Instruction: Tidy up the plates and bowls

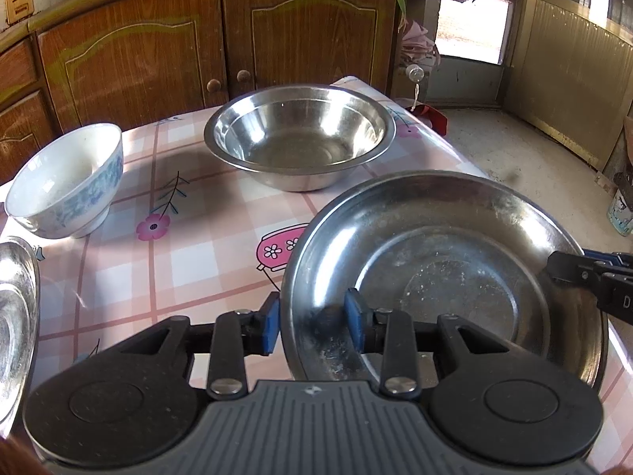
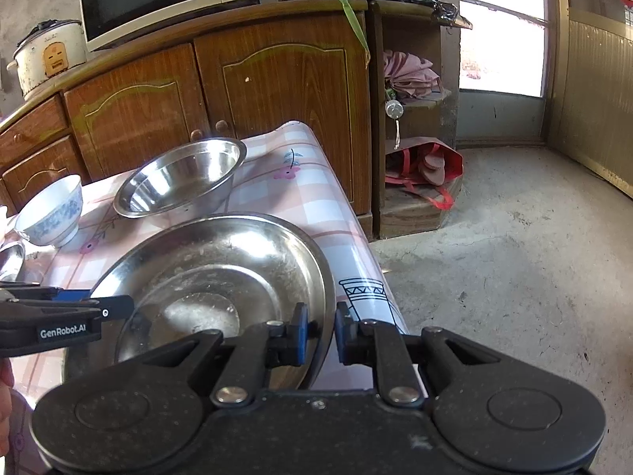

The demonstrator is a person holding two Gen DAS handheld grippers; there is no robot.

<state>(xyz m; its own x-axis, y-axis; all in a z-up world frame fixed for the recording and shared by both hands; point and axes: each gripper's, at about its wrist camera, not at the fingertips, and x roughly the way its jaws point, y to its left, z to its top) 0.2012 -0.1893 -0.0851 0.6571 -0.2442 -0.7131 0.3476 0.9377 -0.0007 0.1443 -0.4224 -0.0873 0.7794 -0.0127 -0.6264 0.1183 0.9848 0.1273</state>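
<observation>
- now the steel plate sits at the checked tablecloth's near right corner.
- left gripper straddles its rim, pads apart from it.
- right gripper pinches the opposite rim.
- steel bowl and porcelain bowl stand behind.

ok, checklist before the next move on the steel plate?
1. Right claw shut on the steel plate rim: ok.
2. Left claw straddles the rim: ok. Pads pressing on it: cannot tell.
3. Plate clear of the tablecloth: cannot tell.
4. Steel bowl upright, nothing solid inside: ok.
5. Tablecloth between plate and steel bowl bare: ok.
6. Ceramic bowl apart from plate and both claws: ok.
</observation>
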